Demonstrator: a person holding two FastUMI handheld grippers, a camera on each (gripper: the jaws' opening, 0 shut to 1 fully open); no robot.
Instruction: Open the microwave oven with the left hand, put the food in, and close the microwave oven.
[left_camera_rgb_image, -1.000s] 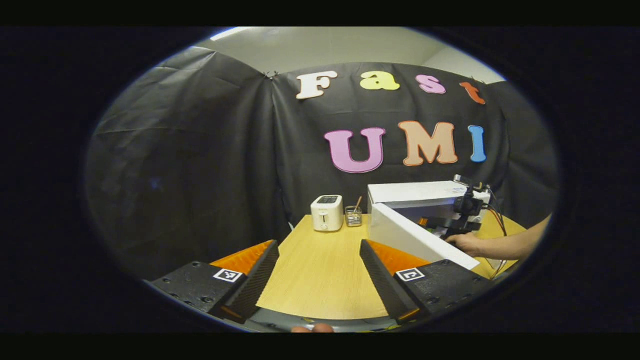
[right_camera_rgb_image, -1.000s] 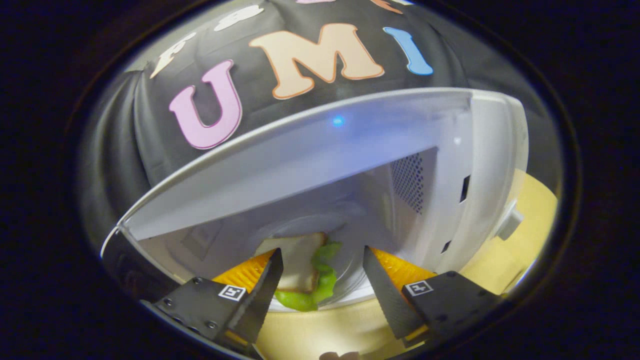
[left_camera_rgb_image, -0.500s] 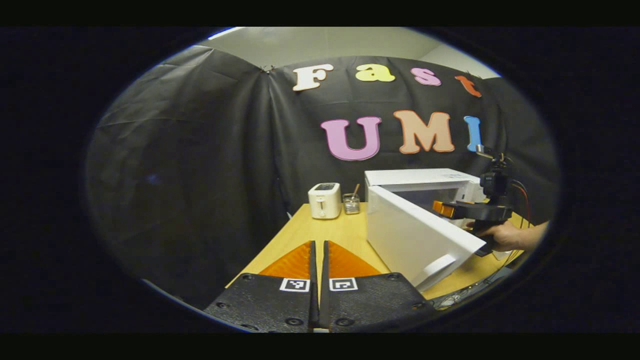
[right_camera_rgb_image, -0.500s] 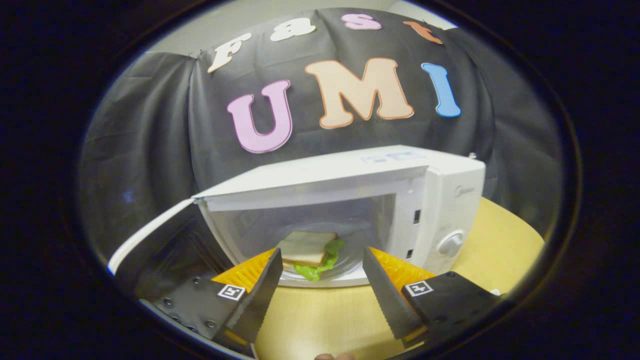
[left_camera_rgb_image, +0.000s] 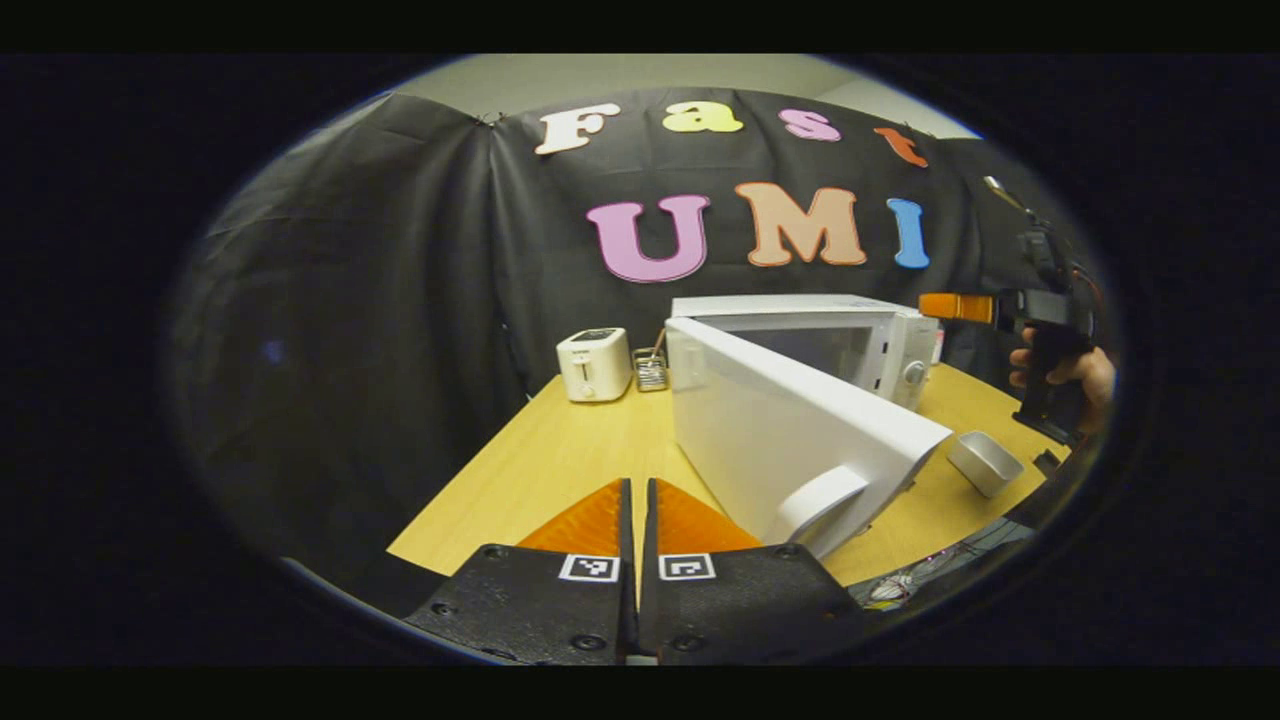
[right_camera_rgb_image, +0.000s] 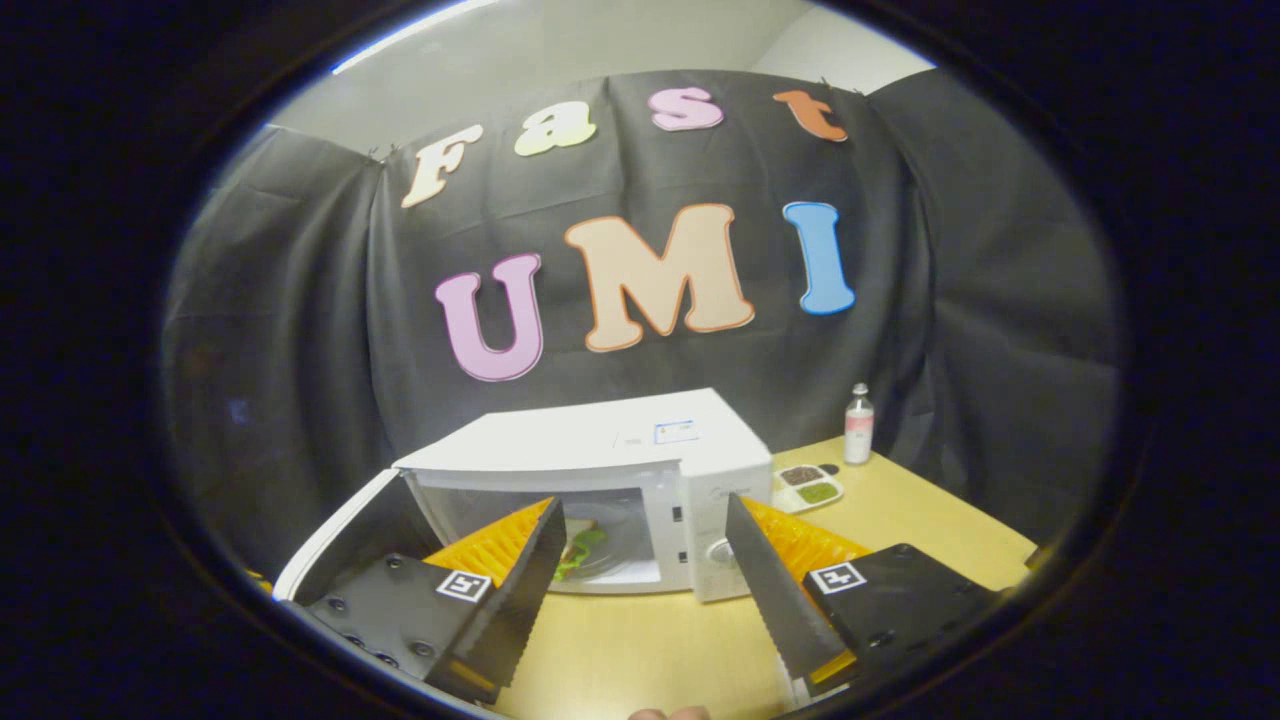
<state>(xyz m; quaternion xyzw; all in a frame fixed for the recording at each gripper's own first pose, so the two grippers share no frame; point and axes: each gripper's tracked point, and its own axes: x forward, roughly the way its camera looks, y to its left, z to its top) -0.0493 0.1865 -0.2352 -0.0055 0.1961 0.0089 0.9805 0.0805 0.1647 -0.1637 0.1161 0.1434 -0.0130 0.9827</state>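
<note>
The white microwave (left_camera_rgb_image: 860, 330) stands on the wooden table (left_camera_rgb_image: 560, 460) with its door (left_camera_rgb_image: 780, 420) swung wide open towards me. In the left gripper view my left gripper (left_camera_rgb_image: 637, 500) is shut on nothing, low and just left of the door handle (left_camera_rgb_image: 815, 500). A hand holds the right gripper (left_camera_rgb_image: 945, 307) up in the air to the right of the oven. In the right gripper view the right gripper (right_camera_rgb_image: 645, 560) is open and empty, well back from the microwave (right_camera_rgb_image: 600, 450). The sandwich with lettuce (right_camera_rgb_image: 582, 542) lies inside the oven on the turntable, partly hidden by a finger.
A white toaster (left_camera_rgb_image: 593, 364) and a small glass holder (left_camera_rgb_image: 650, 372) stand at the back left of the table. A small white tub (left_camera_rgb_image: 985, 462) lies near the front right. A bottle (right_camera_rgb_image: 858, 425) and a sauce dish (right_camera_rgb_image: 808, 485) sit right of the oven.
The right gripper has let go of the sandwich inside the oven and pulled back and up. My left gripper has shut, and the door's handle end now lies closer to it.
</note>
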